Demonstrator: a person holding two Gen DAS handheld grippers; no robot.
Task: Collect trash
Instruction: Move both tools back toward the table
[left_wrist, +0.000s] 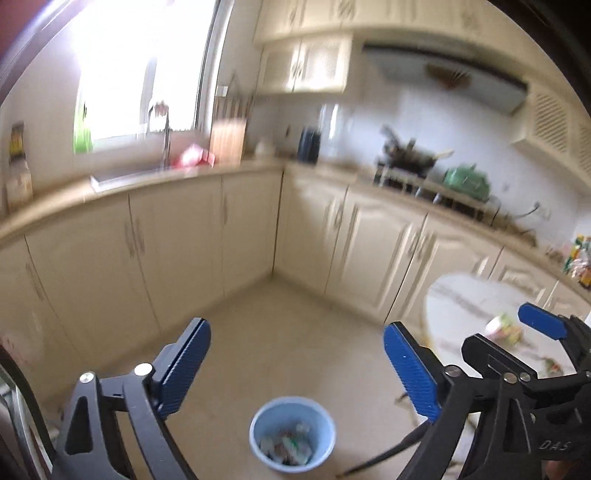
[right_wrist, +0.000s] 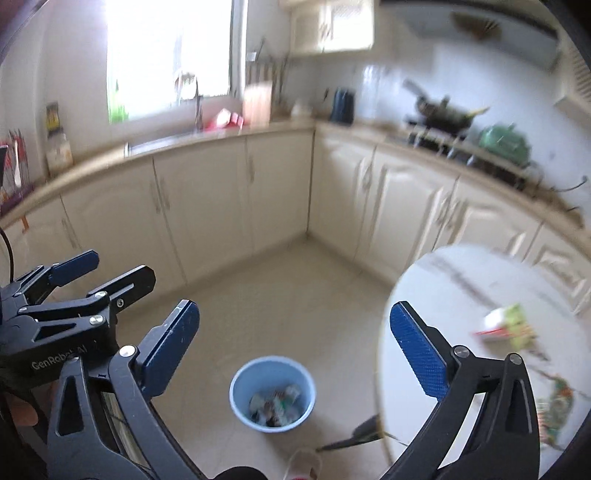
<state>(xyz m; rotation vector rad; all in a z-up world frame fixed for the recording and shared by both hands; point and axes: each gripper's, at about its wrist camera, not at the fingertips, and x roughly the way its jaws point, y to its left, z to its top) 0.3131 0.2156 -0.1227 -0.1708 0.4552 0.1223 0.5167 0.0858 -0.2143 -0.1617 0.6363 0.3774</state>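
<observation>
A light blue bin (left_wrist: 292, 434) (right_wrist: 272, 393) stands on the floor below both grippers, with crumpled trash (left_wrist: 286, 446) inside. My left gripper (left_wrist: 297, 332) (right_wrist: 107, 271) hangs open above it with nothing between its fingers. My right gripper (right_wrist: 295, 310) (left_wrist: 513, 336) is also open and holds nothing. On the round white table (right_wrist: 443, 295) (left_wrist: 461, 302) to the right lie a white and green carton (right_wrist: 506, 321) (left_wrist: 502, 328) and a crumpled colourful wrapper (right_wrist: 557, 402) (left_wrist: 552, 365). Both views are blurred.
Cream cabinets (left_wrist: 184, 240) line the corner under a counter with a sink (left_wrist: 122, 175), a stove with a pan (right_wrist: 439, 114) and a green pot (right_wrist: 504, 142). A dark table leg (right_wrist: 351, 437) slants beside the bin. Beige floor (right_wrist: 277, 295) lies beyond the bin.
</observation>
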